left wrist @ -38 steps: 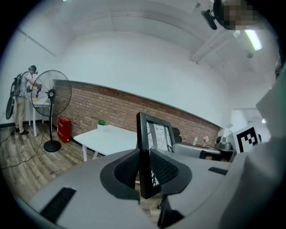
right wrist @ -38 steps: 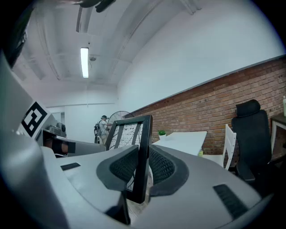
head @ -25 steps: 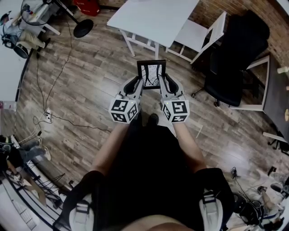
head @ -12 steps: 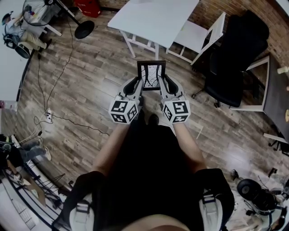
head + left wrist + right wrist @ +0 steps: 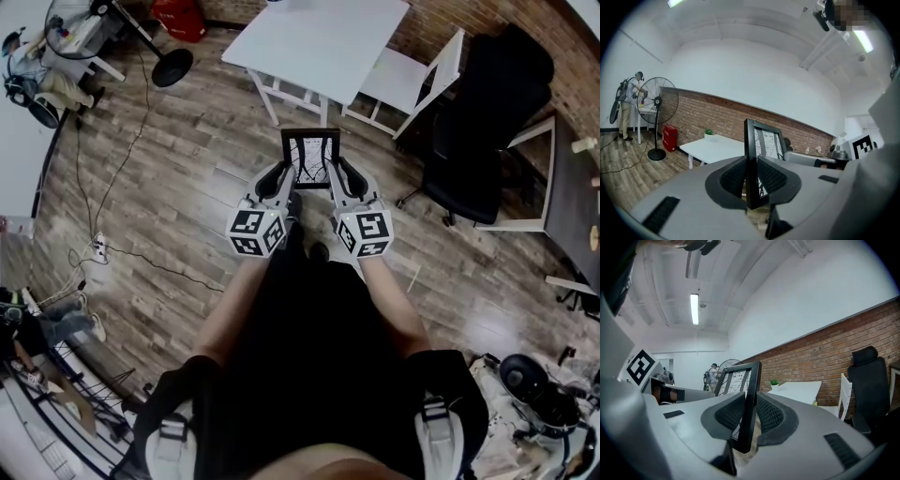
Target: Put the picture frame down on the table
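While jaws of left gripper (image 5: 285, 178), right gripper (image 5: 337, 176) clamp picture frame (image 5: 310, 157), white table (image 5: 319, 42) ahead, wood floor (image 5: 169, 169).

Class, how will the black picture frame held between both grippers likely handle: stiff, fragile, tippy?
Probably stiff: the picture frame spans flat between the left gripper and right gripper, pinched only at its side edges. Seen edge-on it is thin, so upright it may tip.

In the head view the white table (image 5: 319, 37) is cut off by the top edge. The left gripper (image 5: 286, 172) and the right gripper (image 5: 337, 172) cover both side edges of the picture frame (image 5: 310, 157). Its drawing is too small to read. In the left gripper view a far person (image 5: 628, 105) is too small to tell in detail.
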`<state>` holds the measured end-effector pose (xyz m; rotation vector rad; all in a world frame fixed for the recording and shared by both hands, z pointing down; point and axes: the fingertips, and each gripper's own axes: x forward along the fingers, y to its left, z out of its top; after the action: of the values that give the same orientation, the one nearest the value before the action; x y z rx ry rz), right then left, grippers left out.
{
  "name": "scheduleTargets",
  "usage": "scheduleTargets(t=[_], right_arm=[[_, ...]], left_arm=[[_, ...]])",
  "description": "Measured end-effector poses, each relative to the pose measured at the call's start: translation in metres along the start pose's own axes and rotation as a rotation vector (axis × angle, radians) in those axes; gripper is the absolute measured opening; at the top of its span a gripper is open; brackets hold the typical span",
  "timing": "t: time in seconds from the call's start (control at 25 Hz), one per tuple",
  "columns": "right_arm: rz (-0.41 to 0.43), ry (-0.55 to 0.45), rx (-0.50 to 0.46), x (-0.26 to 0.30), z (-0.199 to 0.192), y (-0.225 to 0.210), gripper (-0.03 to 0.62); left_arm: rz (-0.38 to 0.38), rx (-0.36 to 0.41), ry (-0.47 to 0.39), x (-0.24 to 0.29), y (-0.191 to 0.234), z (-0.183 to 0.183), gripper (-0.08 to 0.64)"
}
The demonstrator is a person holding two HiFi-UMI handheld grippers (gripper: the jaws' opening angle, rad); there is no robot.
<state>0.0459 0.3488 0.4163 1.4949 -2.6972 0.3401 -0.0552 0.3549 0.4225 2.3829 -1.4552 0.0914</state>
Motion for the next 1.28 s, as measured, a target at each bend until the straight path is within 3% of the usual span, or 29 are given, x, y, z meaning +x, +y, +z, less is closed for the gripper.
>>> scheduleTargets(t=[1.28], right_arm=[[-0.078, 0.054, 0.025, 0.134, 0.011, -0.053, 0.072]], left_arm=[[-0.06, -0.024, 0.045, 0.116, 0.088, 0.038, 0.082]])
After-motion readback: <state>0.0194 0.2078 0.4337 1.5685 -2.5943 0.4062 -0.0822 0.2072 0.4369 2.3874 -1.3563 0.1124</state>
